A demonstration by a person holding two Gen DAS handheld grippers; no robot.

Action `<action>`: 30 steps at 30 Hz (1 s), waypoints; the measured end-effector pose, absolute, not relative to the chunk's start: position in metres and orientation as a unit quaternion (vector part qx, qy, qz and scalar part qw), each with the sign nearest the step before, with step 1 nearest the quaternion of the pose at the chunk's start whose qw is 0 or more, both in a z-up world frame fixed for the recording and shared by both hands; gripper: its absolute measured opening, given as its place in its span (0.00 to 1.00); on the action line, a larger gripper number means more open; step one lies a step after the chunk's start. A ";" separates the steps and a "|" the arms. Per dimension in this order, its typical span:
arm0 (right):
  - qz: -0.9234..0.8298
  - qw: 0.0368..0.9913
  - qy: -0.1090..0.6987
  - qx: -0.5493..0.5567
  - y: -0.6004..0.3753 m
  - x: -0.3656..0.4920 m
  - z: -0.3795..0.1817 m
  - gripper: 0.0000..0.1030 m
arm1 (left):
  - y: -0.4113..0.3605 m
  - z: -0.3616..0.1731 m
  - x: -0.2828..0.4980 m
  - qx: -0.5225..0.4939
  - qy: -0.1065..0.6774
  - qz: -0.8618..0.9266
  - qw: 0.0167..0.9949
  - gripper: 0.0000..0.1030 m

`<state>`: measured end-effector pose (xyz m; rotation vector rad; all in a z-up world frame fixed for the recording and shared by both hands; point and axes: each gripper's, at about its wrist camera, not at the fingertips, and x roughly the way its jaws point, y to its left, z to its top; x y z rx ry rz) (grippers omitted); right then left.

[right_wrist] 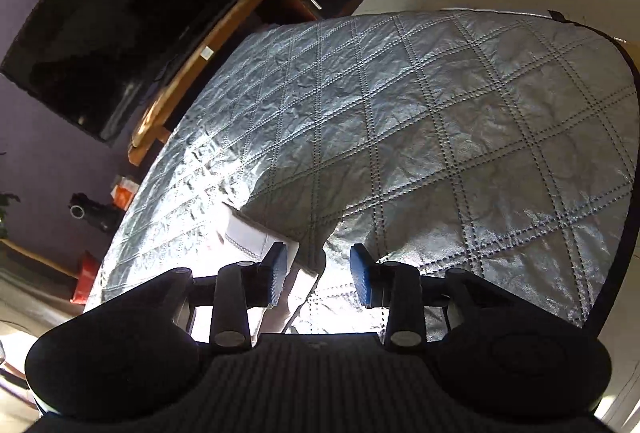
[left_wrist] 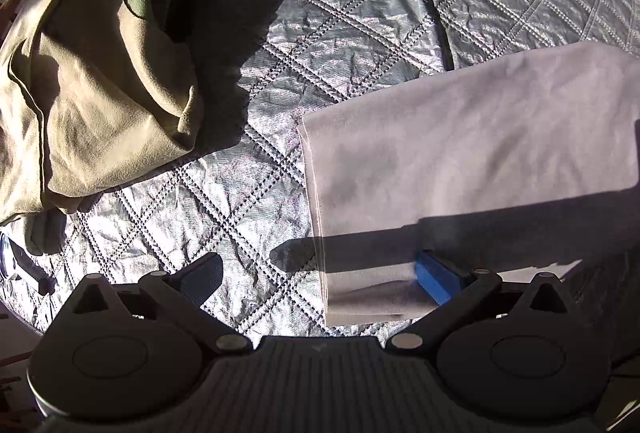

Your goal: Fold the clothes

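Observation:
A crumpled olive garment [left_wrist: 104,81] lies at the left of the quilted silver mat [left_wrist: 340,13]. To its right rests a pale grey cloth [left_wrist: 460,153], folded flat into a rectangle. My left gripper [left_wrist: 320,281] points down at the mat, jaws wide open. Its right pad [left_wrist: 436,279] sits over the near corner of the folded cloth, and the left pad is over bare mat. In the right wrist view the same folded cloth [right_wrist: 252,237] shows bright white under the left finger. My right gripper [right_wrist: 320,279] is open just above its edge, with nothing pinched.
The mat [right_wrist: 440,133] stretches far and right to a dark bound edge [right_wrist: 628,73], with floor beyond. A dark television [right_wrist: 120,13] and a wooden stand [right_wrist: 208,45] stand past the mat's left side. A red box [right_wrist: 84,281] sits on the floor.

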<state>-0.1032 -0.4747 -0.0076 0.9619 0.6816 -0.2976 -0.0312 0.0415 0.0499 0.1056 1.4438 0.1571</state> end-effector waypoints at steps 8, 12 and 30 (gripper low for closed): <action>-0.102 0.776 0.294 0.549 -0.481 -0.102 -0.019 0.62 | 0.035 0.078 -0.022 0.069 0.608 0.105 0.784 0.87; -0.078 0.765 0.291 0.569 -0.465 -0.091 -0.025 0.70 | 0.022 0.068 -0.012 0.053 0.599 0.086 0.794 0.88; -0.102 0.804 0.296 0.506 -0.465 -0.078 -0.028 0.16 | 0.010 0.039 -0.031 0.124 0.632 0.063 0.762 1.00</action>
